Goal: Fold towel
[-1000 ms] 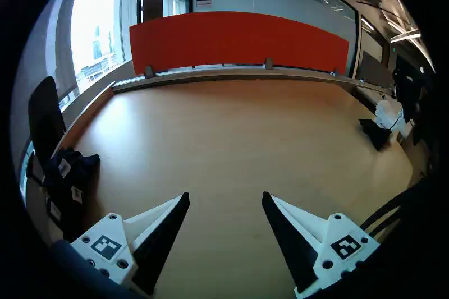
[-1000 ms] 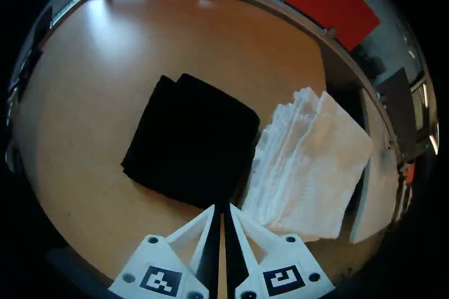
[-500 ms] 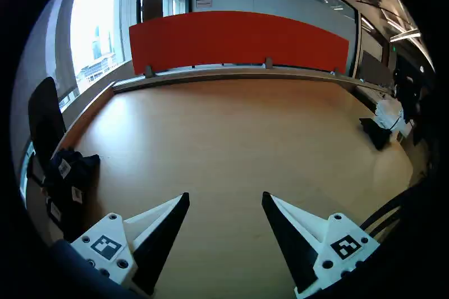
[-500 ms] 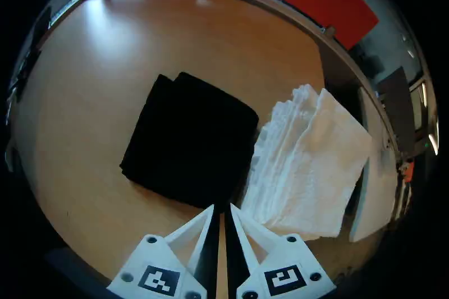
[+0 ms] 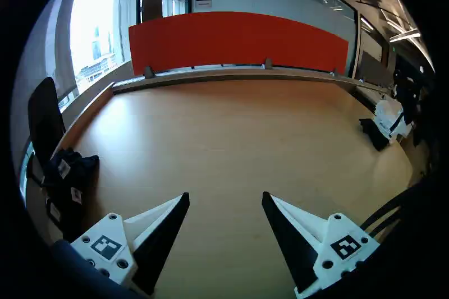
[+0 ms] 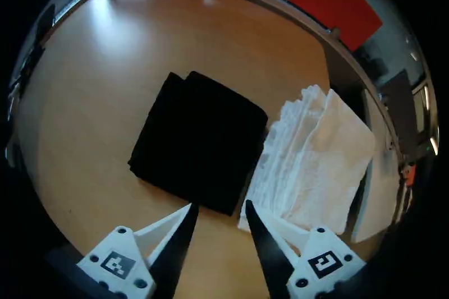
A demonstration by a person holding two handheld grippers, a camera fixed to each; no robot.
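Near the counter [image 6: 112, 63] right edge, folded black towel [image 6: 199, 142] lay just beside white towel stack [image 6: 314, 170]. The right gripper [image 6: 220, 203], fingers apart, hovered at the black towel's near edge; the left gripper [image 5: 224, 194], fingers apart, sat well apart from both.

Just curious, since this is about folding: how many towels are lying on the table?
2: a folded black towel and a white towel lying against its right edge in the right gripper view. The white one shows many layered edges, so it may be a stack.
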